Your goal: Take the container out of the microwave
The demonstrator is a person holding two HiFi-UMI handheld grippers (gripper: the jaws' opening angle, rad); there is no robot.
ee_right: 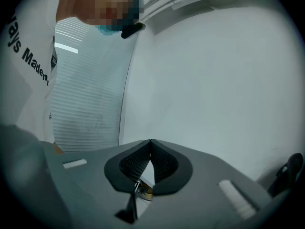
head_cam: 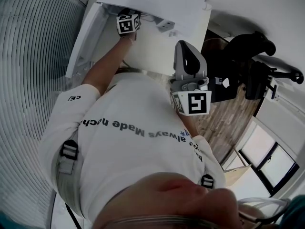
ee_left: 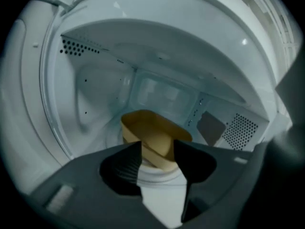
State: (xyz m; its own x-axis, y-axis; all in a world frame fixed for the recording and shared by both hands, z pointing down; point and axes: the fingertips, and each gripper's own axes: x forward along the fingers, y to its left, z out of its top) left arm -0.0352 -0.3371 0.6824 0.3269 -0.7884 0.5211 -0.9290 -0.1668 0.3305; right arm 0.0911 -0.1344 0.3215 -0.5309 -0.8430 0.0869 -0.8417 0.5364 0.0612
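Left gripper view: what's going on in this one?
A person reaches the left gripper into the open microwave, jaws apart and framing the tan container inside, not clamped on it. The right gripper is held near the person's chest, shut and empty.

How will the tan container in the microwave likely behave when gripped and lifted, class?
The tan container looks thin-walled and open-topped, so probably light, and it may flex if squeezed. Its smooth sides could slip in the left hand-held gripper.

Tan open container (ee_left: 151, 131) sits inside white microwave (ee_left: 95, 99).
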